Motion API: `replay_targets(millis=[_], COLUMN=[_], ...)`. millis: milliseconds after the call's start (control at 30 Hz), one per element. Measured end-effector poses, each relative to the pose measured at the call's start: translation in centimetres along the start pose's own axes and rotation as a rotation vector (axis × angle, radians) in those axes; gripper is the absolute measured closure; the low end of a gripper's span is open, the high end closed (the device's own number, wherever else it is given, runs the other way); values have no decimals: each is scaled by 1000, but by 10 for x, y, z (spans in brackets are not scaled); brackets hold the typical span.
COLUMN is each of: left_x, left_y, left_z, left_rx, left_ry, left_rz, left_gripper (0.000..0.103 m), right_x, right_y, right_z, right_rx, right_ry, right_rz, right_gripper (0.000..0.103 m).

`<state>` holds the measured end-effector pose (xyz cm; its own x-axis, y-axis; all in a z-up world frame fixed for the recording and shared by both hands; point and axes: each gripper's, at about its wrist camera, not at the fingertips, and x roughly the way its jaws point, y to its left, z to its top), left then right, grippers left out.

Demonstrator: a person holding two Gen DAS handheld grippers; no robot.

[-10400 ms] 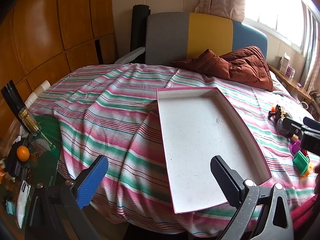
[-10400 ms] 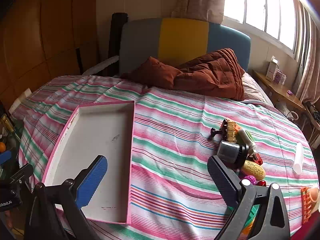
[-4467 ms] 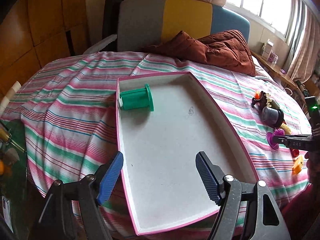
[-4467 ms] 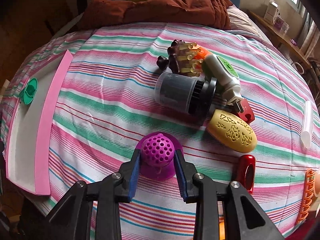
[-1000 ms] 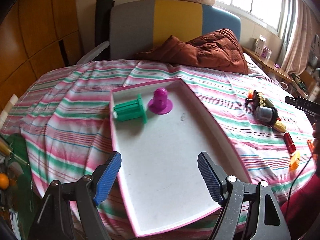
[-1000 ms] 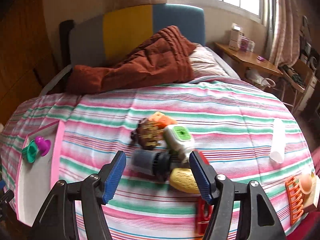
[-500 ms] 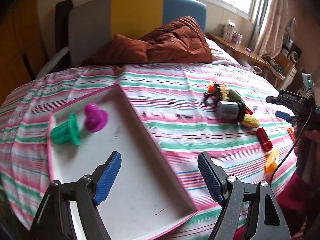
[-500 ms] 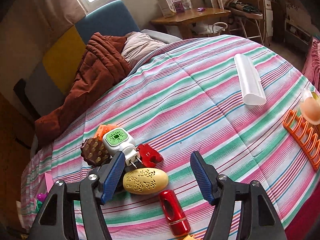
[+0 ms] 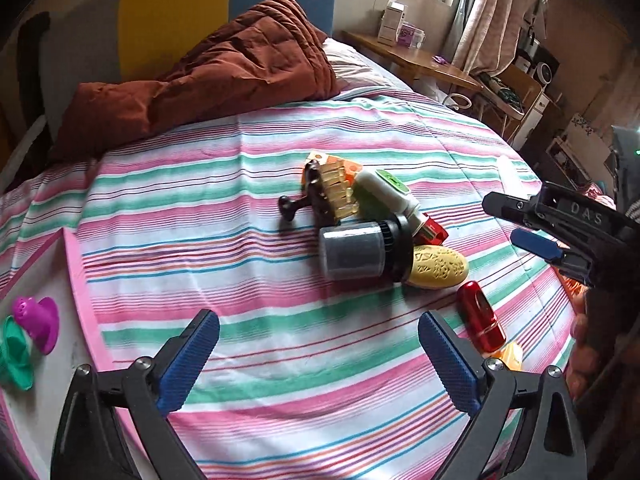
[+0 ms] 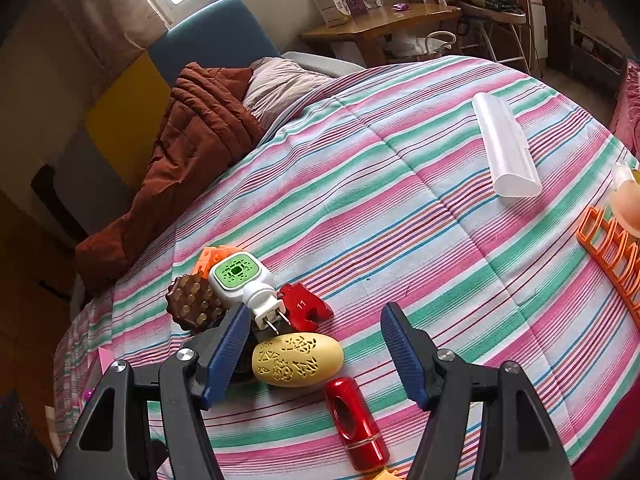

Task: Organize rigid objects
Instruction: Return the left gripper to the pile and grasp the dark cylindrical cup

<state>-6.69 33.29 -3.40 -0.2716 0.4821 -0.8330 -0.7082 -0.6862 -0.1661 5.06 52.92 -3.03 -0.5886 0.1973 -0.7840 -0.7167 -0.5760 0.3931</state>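
Left tongs (image 9: pixel 318 356) — formerly over the tray (image 9: pixel 78 280) — opening empty by toys; right tongs (image 10: pixel 314 354) parted, empty.

My right gripper (image 10: pixel 316 354) hangs over the striped bed (image 10: pixel 400 184), its jaws apart with nothing pressed between them. Between them lie the yellow oval case (image 10: pixel 298 359) and, nearer me, the red cylinder (image 10: pixel 356 424). Just beyond sit the white plug with a green face (image 10: pixel 244 282), a red puzzle piece (image 10: pixel 306 306) and a brown studded disc (image 10: pixel 194 302), all crowded together. Well apart to the right lies a clear white tube (image 10: pixel 506 152).
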Motion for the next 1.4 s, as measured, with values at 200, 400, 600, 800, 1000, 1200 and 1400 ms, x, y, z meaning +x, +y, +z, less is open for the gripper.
replay_targets(millis=[200, 400, 600, 800, 1000, 1200, 1400], left_x=[36, 65, 53, 7, -42, -72, -96], left_y=[-21, -23, -6, 7, 16, 40, 65], left_z=[29, 45, 27, -10, -44, -67, -84], left_rx=[-9, 4, -45, -25, 19, -19, -41], left_ry=[24, 39, 33, -19, -88, -117, -142], left_rz=[-39, -40, -80, -59, -54, -48, -30], left_gripper=[2, 14, 34, 34, 34, 34, 34], right_x=[3, 6, 6, 10, 19, 23, 28], right_y=[-2, 2, -3, 2, 22, 47, 69], right_z=[1, 1, 0, -2, -10, -23, -14], right_rx=[15, 2, 29, 2, -103, -233, -365], right_ry=[14, 33, 38, 56, 107, 141, 90], right_rz=[26, 44, 52, 47, 46, 57, -56], right_gripper=[34, 34, 34, 34, 34, 34, 34])
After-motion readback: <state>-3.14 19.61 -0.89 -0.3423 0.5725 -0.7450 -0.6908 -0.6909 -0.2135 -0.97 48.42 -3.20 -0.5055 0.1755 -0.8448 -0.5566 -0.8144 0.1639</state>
